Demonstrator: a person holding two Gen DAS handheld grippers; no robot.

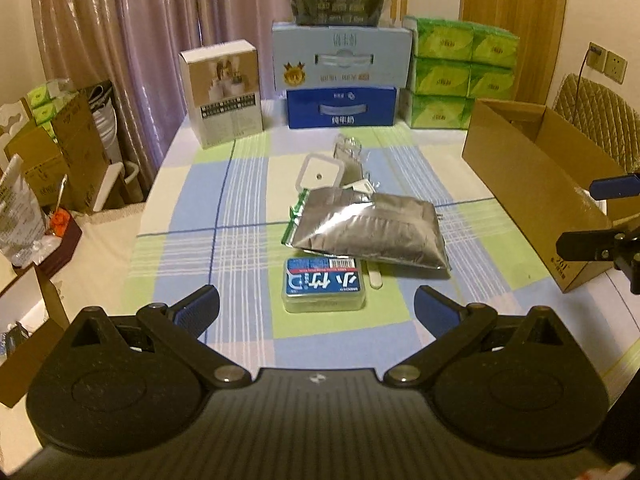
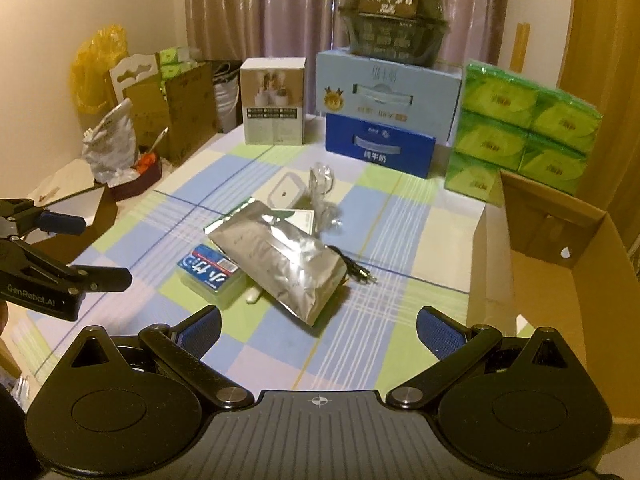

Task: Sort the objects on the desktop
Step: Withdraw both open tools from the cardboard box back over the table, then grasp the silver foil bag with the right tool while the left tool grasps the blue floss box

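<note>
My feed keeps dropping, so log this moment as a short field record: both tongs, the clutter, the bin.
left tongs: open, empty, facing the pile
right tongs: open, empty
silver foil pouch: lies on top of the pile
blue-labelled clear plastic case: far edge under the pouch
white square lid: behind the pouch
black cable: beside the pouch
open brown cardboard box: table's right side
checked tablecloth: under everything

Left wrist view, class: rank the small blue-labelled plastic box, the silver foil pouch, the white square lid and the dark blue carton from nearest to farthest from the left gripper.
1. Small blue-labelled plastic box: just ahead of the open left gripper.
2. Silver foil pouch: behind the box, slightly right.
3. White square lid: beyond the pouch, mid-table.
4. Dark blue carton: at the table's far edge, under a light blue carton.
</note>
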